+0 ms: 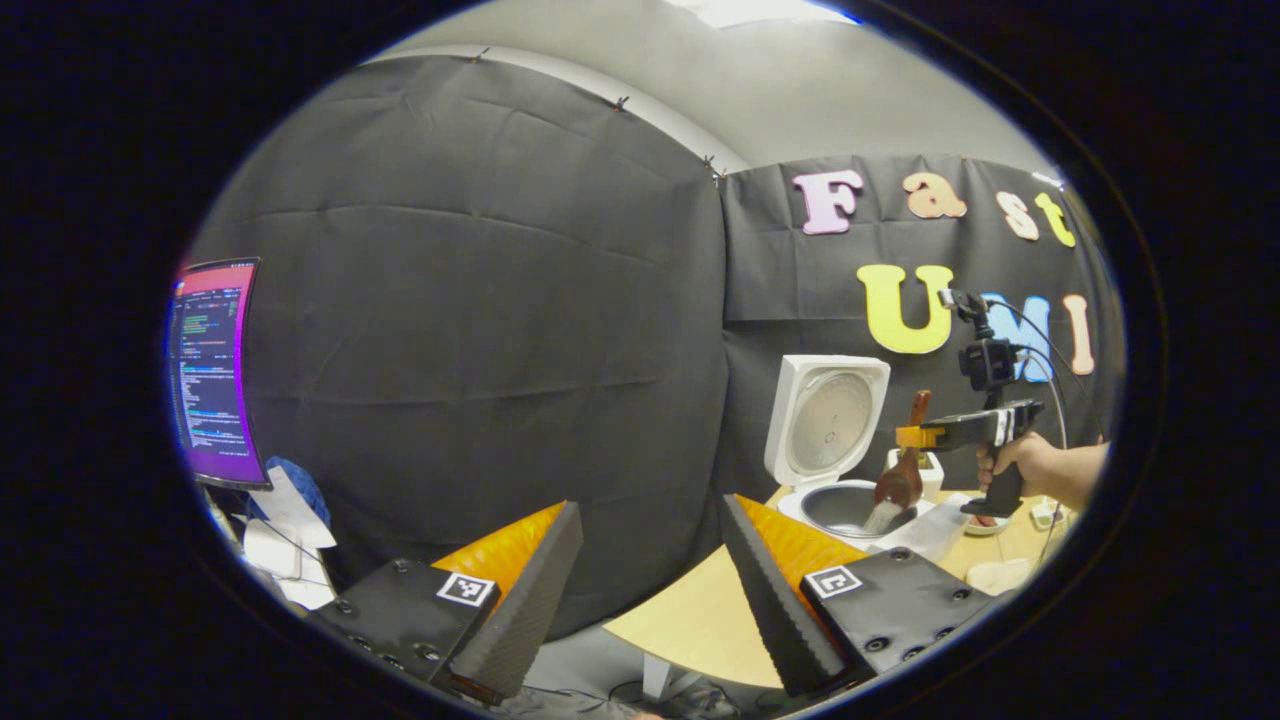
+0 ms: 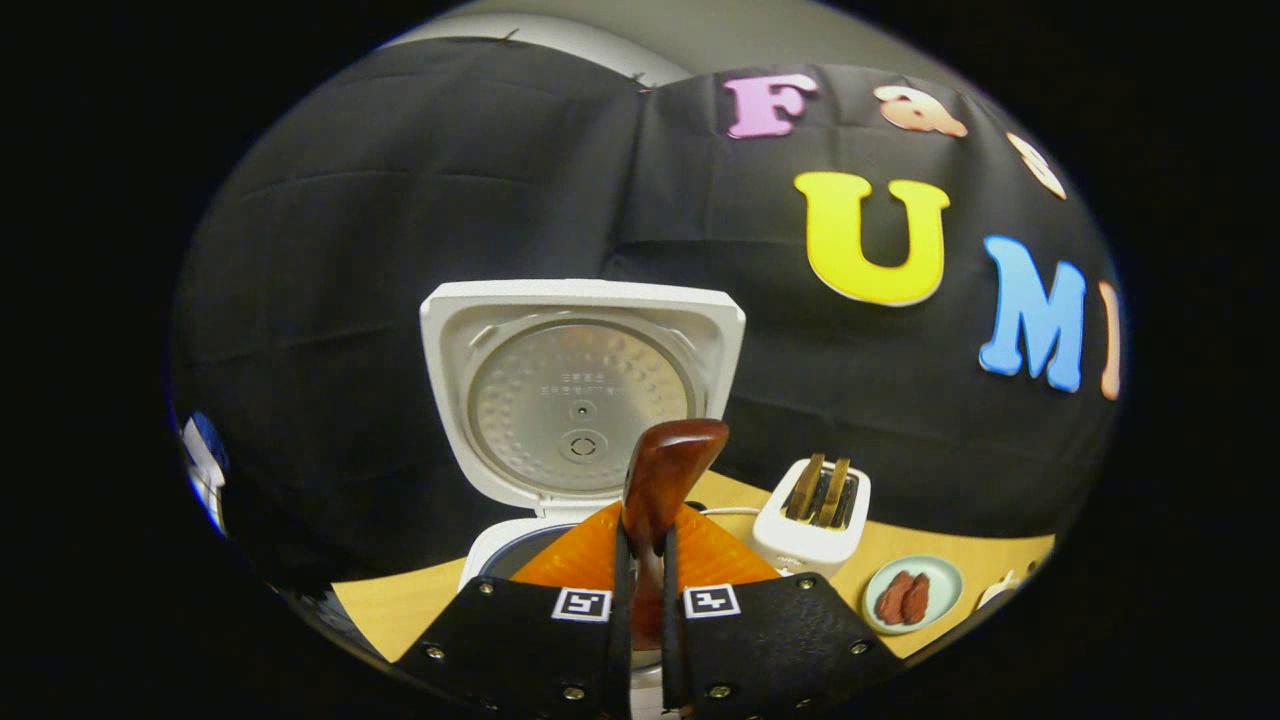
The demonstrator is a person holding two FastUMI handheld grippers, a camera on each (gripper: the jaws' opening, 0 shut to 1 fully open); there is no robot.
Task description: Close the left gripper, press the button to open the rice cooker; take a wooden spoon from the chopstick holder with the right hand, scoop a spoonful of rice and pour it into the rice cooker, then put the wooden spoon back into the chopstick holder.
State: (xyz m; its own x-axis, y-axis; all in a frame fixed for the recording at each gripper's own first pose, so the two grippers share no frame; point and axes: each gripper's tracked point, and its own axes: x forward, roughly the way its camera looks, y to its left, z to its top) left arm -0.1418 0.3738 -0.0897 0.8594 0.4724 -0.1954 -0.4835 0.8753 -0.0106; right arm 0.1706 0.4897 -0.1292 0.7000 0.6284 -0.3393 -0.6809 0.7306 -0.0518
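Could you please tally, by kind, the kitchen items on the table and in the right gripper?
Rice cooker, lid open: 1
Wooden spoon, clamped in the right gripper: 1
Toaster holding two slices: 1
Small plate with reddish food: 1
Total: 4
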